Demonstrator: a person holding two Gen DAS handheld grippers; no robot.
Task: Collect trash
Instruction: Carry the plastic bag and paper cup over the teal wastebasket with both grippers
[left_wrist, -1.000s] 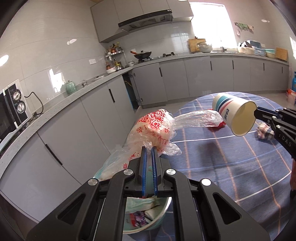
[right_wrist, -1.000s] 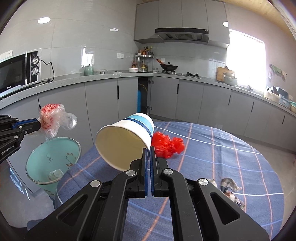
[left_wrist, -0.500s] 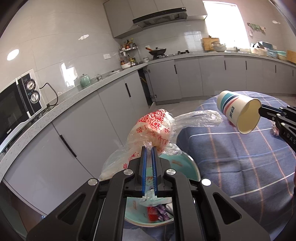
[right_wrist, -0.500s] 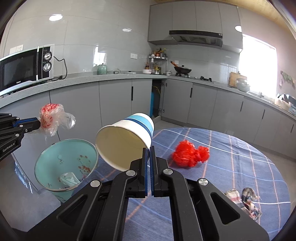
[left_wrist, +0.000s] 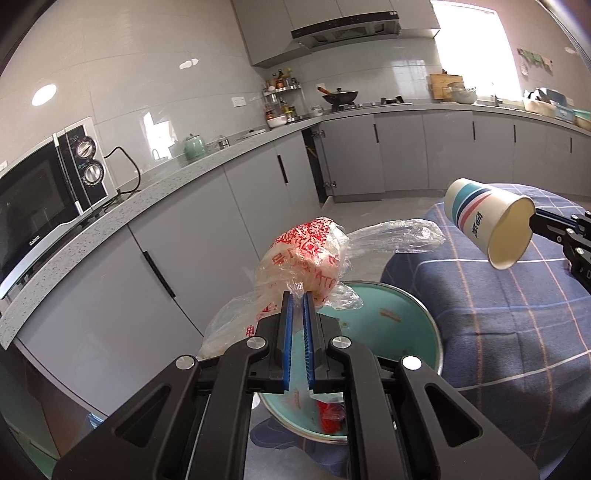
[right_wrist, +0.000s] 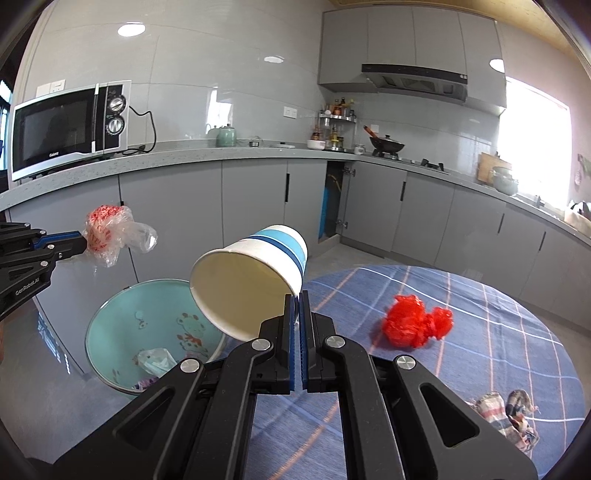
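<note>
While left tongs (left_wrist: 297, 295) pinch plastic bag (left_wrist: 306, 254) above bin (left_wrist: 413, 325), right tongs (right_wrist: 296, 295) apparently grip cup (right_wrist: 251, 284) rim

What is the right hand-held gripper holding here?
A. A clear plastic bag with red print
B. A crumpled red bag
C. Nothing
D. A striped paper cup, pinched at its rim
D: the right hand-held gripper is shut on the rim of the paper cup, which hangs tilted in the air.
</note>
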